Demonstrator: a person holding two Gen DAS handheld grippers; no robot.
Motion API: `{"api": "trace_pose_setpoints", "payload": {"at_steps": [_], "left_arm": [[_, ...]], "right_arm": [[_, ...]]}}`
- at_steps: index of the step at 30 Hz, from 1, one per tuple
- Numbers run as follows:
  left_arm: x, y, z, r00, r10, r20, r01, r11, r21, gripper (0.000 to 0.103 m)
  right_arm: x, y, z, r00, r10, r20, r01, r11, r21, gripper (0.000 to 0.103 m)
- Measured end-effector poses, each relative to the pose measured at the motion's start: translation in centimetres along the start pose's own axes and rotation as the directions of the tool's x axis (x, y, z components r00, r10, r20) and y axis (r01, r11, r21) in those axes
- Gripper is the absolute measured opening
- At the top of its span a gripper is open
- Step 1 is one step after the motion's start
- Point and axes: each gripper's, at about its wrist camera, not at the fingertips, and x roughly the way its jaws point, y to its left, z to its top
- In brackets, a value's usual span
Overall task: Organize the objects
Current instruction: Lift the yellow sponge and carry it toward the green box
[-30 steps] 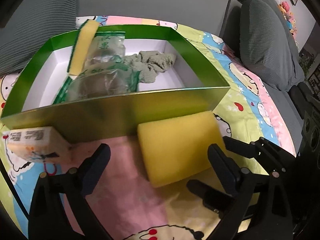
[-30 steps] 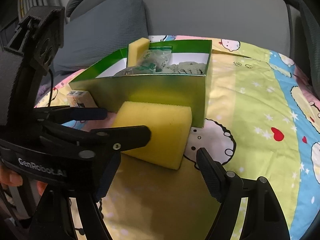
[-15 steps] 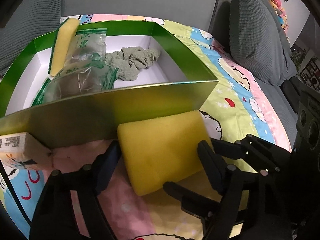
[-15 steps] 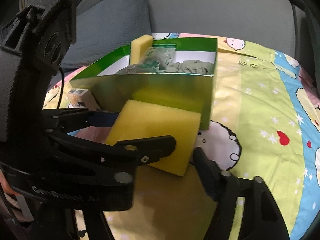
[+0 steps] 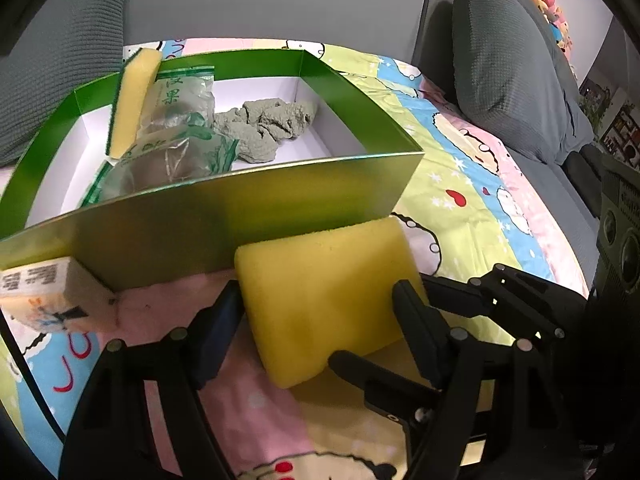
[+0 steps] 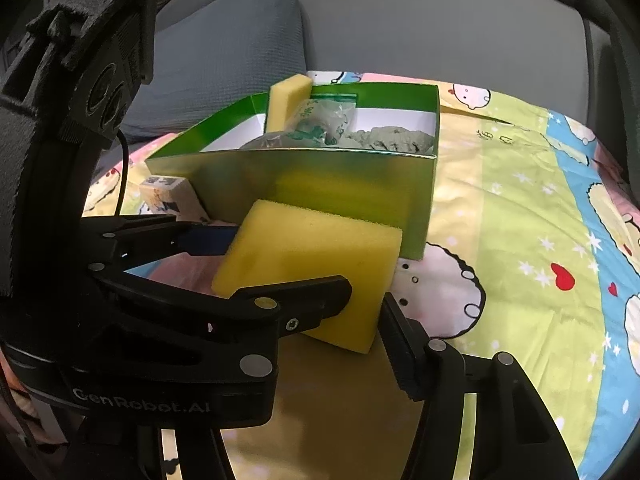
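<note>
A big yellow sponge (image 5: 326, 296) lies on the cartoon bedsheet against the near wall of a green box (image 5: 240, 208). My left gripper (image 5: 316, 320) has its fingers on both sides of the sponge, touching it. In the right wrist view the sponge (image 6: 308, 264) and the left gripper (image 6: 240, 276) fill the left side. My right gripper (image 6: 360, 344) is open just behind the sponge; only its right finger (image 6: 404, 344) shows clearly. The box holds a thin yellow-green sponge (image 5: 134, 100), plastic bags (image 5: 176, 128) and a grey-green cloth (image 5: 268, 128).
A small white carton (image 5: 48, 296) lies at the box's near left corner, also in the right wrist view (image 6: 168, 196). Grey sofa cushions (image 5: 516, 80) rise behind and to the right. The bedsheet (image 6: 520, 220) stretches to the right of the box.
My left gripper has moved forward around the big sponge and its fingers have narrowed onto its sides. My right gripper has come closer behind the sponge.
</note>
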Motion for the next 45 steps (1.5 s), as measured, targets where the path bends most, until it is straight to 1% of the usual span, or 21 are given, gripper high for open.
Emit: {"api": "trace_pose_setpoints", "payload": {"at_steps": [5, 9, 15, 22, 29, 33, 37, 45], "left_arm": [[-1.4, -0.2, -0.9, 1.000, 0.015, 0.009, -0.015, 1.000, 0.008, 0.074], [-3.4, -0.2, -1.6, 0.999, 0.029, 0.034, -0.029, 0.999, 0.015, 0.074], [-7.6, -0.4, -2.9, 0.995, 0.046, 0.091, -0.049, 0.998, 0.032, 0.074], [-11.7, -0.9, -4.3, 0.988, 0.050, 0.143, -0.056, 0.998, 0.038, 0.074], [-15.2, -1.2, -5.1, 0.976, 0.034, 0.213, -0.042, 0.999, 0.033, 0.074], [-16.7, -1.2, -5.3, 0.969, 0.034, 0.246, -0.043, 0.998, 0.034, 0.074], [-18.0, -0.6, -5.3, 0.962, 0.038, 0.272, -0.047, 0.998, 0.028, 0.074], [-19.8, 0.6, -4.5, 0.945, 0.037, 0.324, -0.044, 0.999, 0.014, 0.073]], "right_arm": [[-0.8, 1.6, -0.4, 1.000, -0.004, 0.007, 0.005, 1.000, -0.021, 0.062], [-1.9, 3.2, -0.6, 0.999, 0.001, 0.038, 0.000, 0.999, -0.041, 0.062], [-4.4, 5.7, -0.7, 0.995, 0.016, 0.095, -0.011, 0.999, -0.048, 0.061], [-7.7, 8.8, -0.7, 0.990, 0.011, 0.144, 0.004, 0.995, -0.100, 0.061], [-10.5, 11.2, -0.5, 0.980, -0.011, 0.201, 0.040, 0.989, -0.140, 0.061], [-11.3, 12.2, -0.3, 0.974, -0.019, 0.225, 0.057, 0.984, -0.166, 0.061], [-11.6, 12.9, 0.3, 0.970, -0.015, 0.241, 0.062, 0.980, -0.188, 0.058], [-11.9, 14.0, 1.5, 0.961, -0.005, 0.276, 0.067, 0.975, -0.214, 0.058]]}}
